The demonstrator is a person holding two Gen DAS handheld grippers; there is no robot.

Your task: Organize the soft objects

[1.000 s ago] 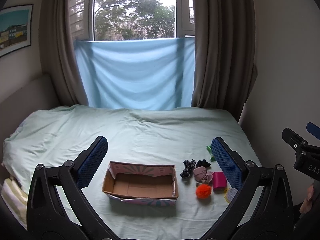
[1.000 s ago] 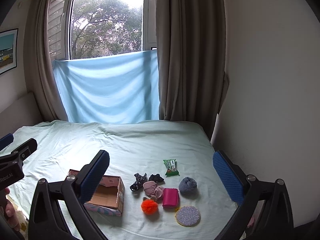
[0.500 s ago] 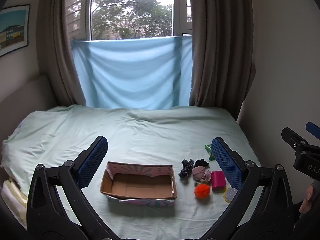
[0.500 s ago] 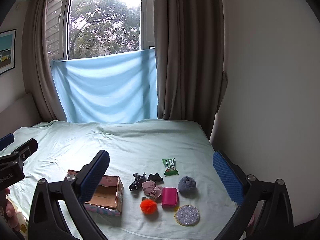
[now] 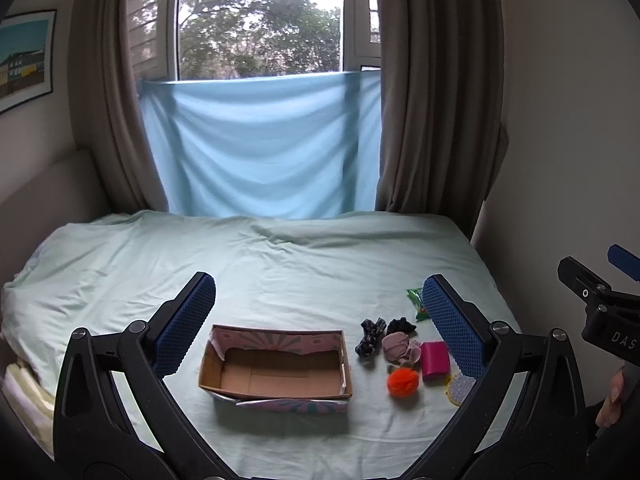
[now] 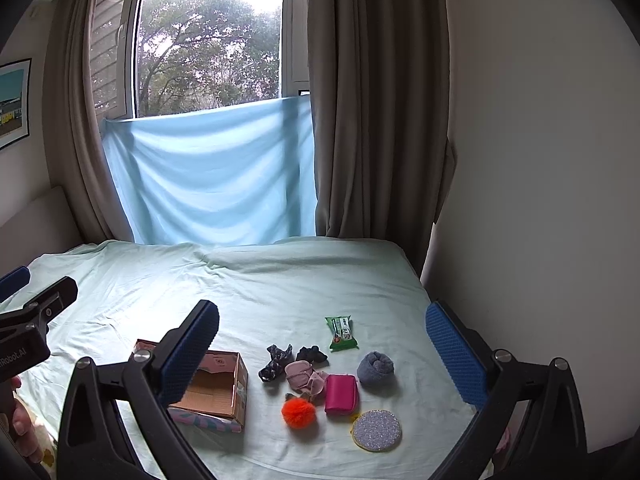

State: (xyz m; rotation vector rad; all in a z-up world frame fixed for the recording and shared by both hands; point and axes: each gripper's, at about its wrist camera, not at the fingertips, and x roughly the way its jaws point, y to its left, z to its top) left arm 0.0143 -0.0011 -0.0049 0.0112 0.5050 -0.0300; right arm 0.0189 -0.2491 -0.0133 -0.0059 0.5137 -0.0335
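Note:
An open cardboard box (image 5: 276,372) (image 6: 216,388) sits on the pale green bed. To its right lie small items: an orange pompom (image 6: 298,412) (image 5: 402,382), a pink pouch (image 6: 341,393) (image 5: 434,364), a pink cloth (image 6: 306,378), two dark scrunchies (image 6: 276,362), a grey rolled sock (image 6: 375,367), a glitter disc (image 6: 376,430) and a green packet (image 6: 341,333). My left gripper (image 5: 320,320) is open and empty above the box. My right gripper (image 6: 324,352) is open and empty above the items.
The bed (image 5: 280,264) meets a wall on the right and a window with brown curtains (image 6: 372,120) and a blue cloth (image 5: 260,148) at the back. A headboard stands at the left.
Both views have shifted slightly; the box and items sit a little lower and nearer. Both grippers stay open.

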